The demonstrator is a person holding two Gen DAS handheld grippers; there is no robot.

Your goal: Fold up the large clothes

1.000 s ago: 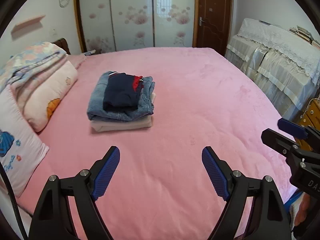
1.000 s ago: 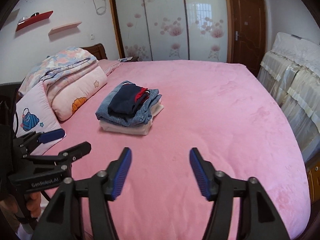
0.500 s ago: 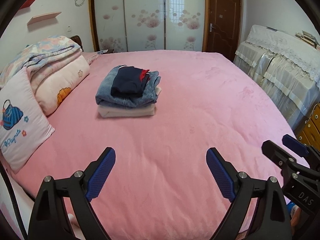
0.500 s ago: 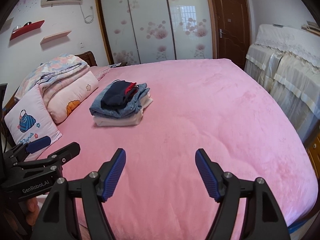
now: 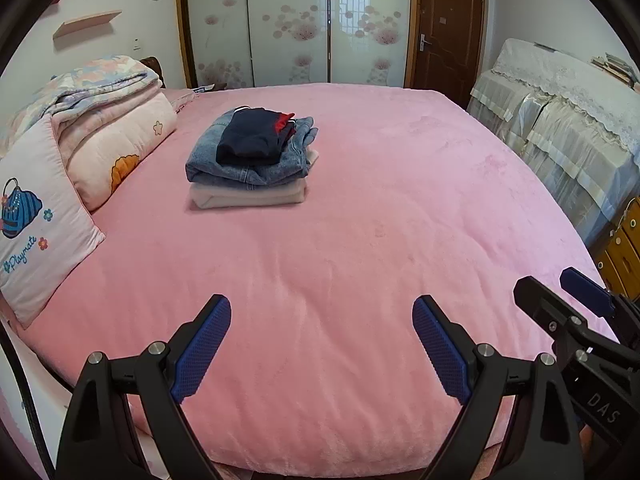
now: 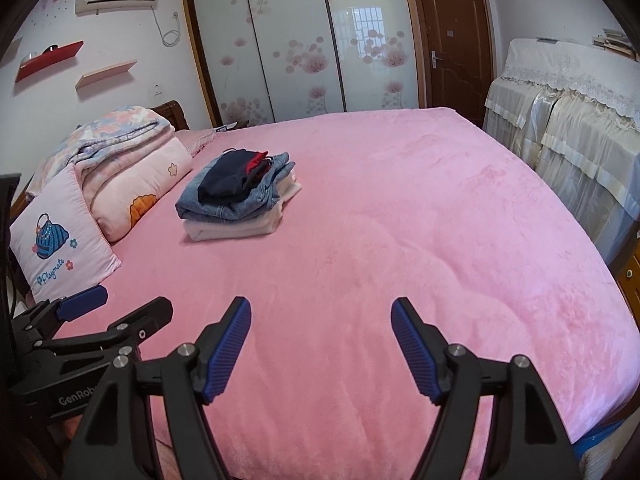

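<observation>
A stack of folded clothes (image 5: pixel 252 160) lies on the pink bed (image 5: pixel 360 240), left of the middle: a navy garment with red trim on top, blue denim under it, a cream piece at the bottom. It also shows in the right wrist view (image 6: pixel 238 200). My left gripper (image 5: pixel 322 344) is open and empty above the bed's near edge, far from the stack. My right gripper (image 6: pixel 320 344) is open and empty, beside it. Each gripper shows at the edge of the other's view, the right one (image 5: pixel 576 312) and the left one (image 6: pixel 100 320).
Pillows (image 5: pixel 36 224) and folded quilts (image 5: pixel 104 92) line the bed's left side. A lace-covered cabinet (image 5: pixel 568 112) stands to the right, with wooden drawers (image 5: pixel 624 248) near the bed's corner. A wardrobe (image 5: pixel 296 24) and a brown door (image 5: pixel 444 28) stand behind.
Both grippers have pulled back and risen from the bed, so the near edge of the bed comes into view. The stack has not moved. Both stay open.
</observation>
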